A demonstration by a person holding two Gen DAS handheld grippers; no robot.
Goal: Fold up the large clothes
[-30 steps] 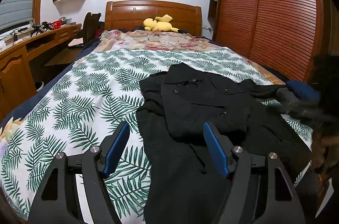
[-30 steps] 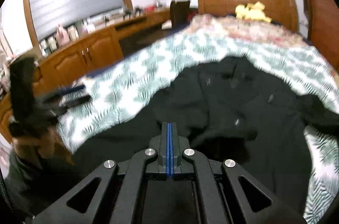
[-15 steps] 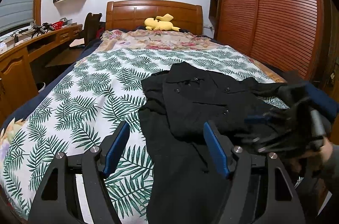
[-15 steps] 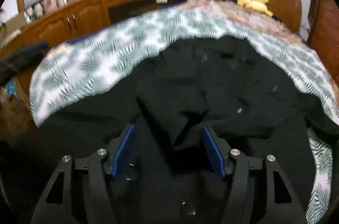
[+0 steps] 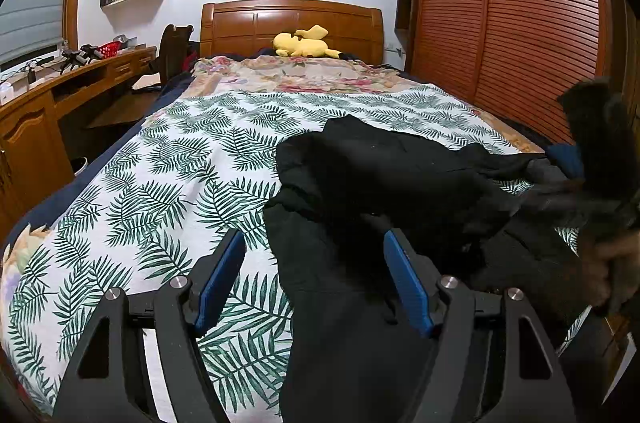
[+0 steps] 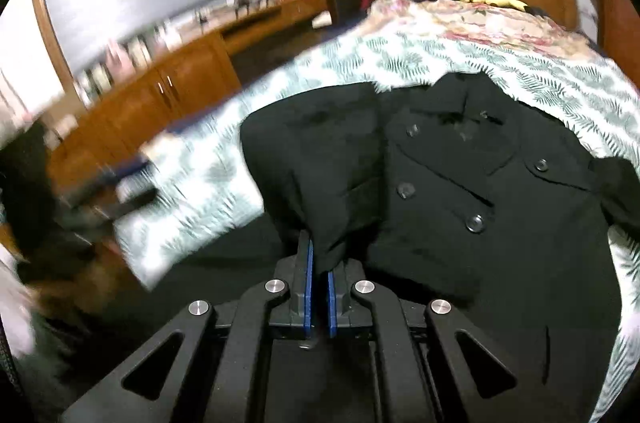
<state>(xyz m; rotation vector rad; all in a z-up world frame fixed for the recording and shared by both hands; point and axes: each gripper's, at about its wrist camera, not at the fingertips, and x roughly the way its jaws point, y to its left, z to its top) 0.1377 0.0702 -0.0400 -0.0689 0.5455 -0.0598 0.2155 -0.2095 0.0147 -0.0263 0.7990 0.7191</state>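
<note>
A large black buttoned coat (image 5: 380, 175) lies on the palm-leaf quilt (image 5: 160, 191) of a bed. My left gripper (image 5: 313, 239) hovers open over the coat's near left edge, with nothing pressed between its blue pads. In the right wrist view my right gripper (image 6: 318, 263) has its jaws closing tight on a raised fold of the coat (image 6: 320, 163), and the pads pinch the cloth. The coat's buttoned front (image 6: 500, 223) lies flat to the right of that fold. From the left wrist, the right gripper (image 5: 592, 191) appears blurred at the right edge, in a person's hand.
A yellow plush toy (image 5: 304, 43) rests at the wooden headboard. A wooden desk (image 5: 60, 95) and a chair (image 5: 174, 47) run along the bed's left side. Slatted wardrobe doors (image 5: 500, 23) stand close on the right. Bare quilt stretches to the left of the coat.
The right gripper opened, dropped onto the coat and closed on a fold, which now stands raised and hides the buttons in the left wrist view. The left gripper kept still.
</note>
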